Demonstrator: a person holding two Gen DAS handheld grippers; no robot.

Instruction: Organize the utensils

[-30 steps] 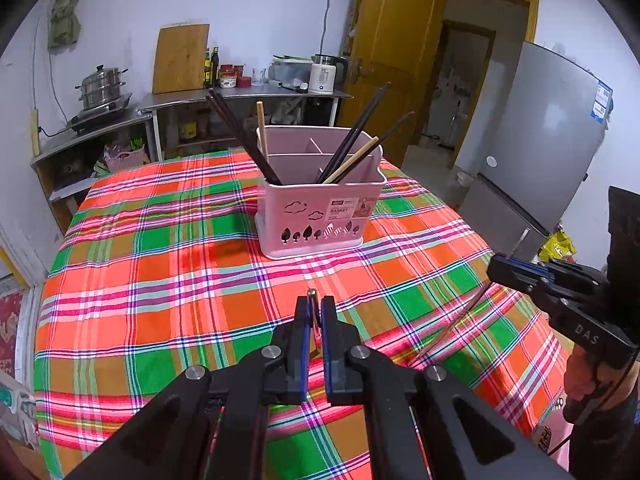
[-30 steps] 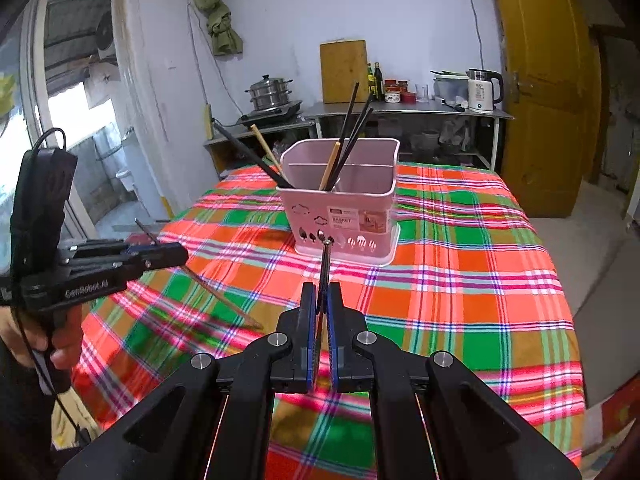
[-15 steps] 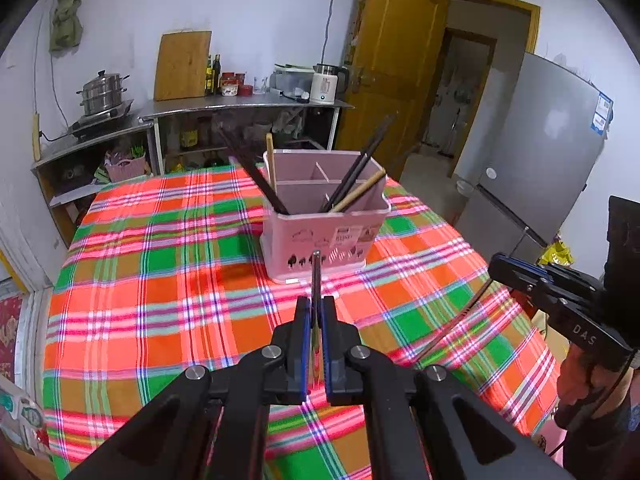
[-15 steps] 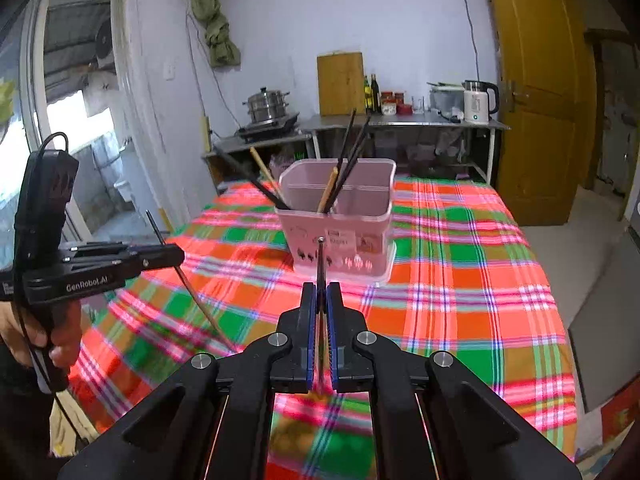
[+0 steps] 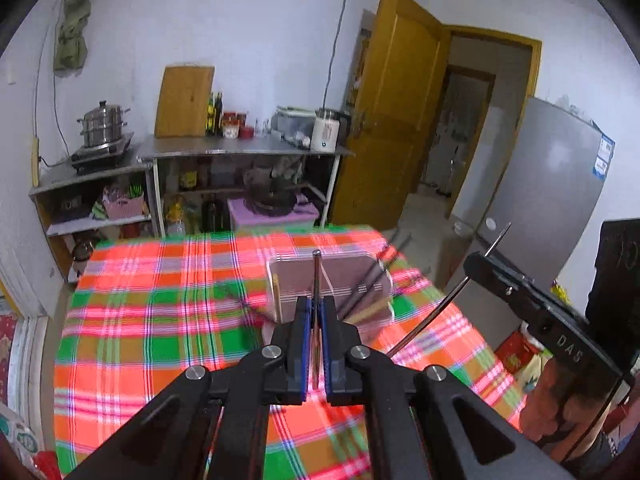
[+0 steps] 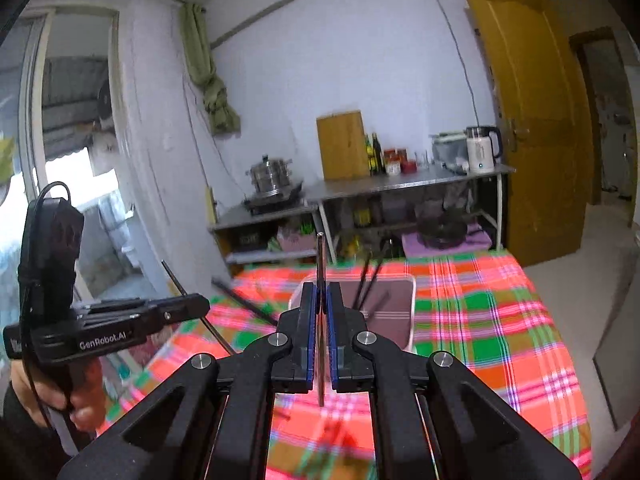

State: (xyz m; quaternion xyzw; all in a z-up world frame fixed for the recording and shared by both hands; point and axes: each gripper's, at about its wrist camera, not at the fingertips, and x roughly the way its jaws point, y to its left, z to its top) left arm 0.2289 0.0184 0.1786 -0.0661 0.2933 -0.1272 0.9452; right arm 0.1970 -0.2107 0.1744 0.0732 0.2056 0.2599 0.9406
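Nearest, the left tongs [image 5: 315,312] clamp a thin dark chopstick [image 5: 316,276], and the right tongs [image 6: 321,300] clamp another chopstick [image 6: 321,264]. Beyond them, on the plaid tabletop [image 5: 160,320], stands the pink utensil basket [image 5: 344,280], chopsticks leaning inside.

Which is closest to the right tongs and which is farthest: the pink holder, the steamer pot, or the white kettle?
From the right tongs, in the right wrist view:
1. Pink utensil holder, just ahead on the table.
2. Steamer pot on the left and white kettle on the right, both against the back wall; too close to call.
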